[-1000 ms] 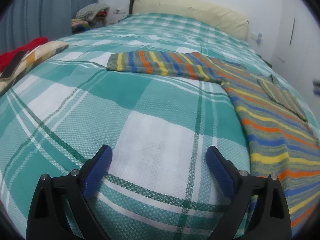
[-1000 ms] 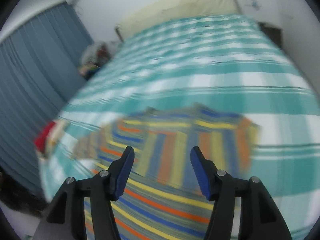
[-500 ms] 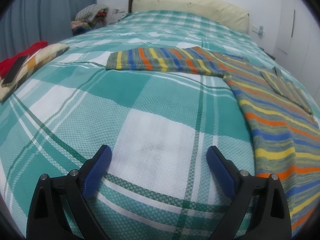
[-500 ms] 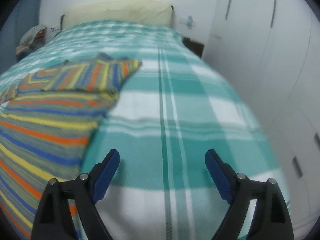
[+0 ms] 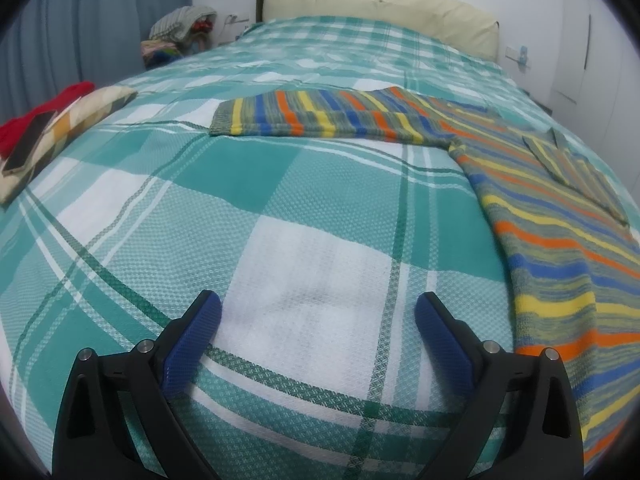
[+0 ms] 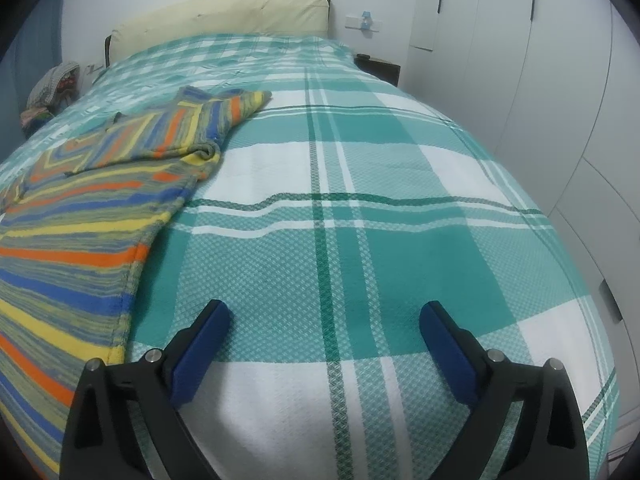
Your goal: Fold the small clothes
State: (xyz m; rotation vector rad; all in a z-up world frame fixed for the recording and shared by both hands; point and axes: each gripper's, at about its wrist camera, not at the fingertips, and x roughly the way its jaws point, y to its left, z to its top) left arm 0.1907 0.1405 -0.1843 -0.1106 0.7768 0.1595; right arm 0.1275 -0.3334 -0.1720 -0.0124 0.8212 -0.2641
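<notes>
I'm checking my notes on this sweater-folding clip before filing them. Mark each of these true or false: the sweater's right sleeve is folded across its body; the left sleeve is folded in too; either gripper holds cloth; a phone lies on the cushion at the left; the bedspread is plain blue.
1. The right sleeve lies folded over the striped sweater: true.
2. The left sleeve is folded in: false, it lies stretched out flat.
3. A gripper holds cloth: false. The left gripper is open and empty; the right gripper is opening, with nothing between its jaws.
4. A phone lies on the cushion: true.
5. The bedspread is plain blue: false, green-and-white plaid.
</notes>
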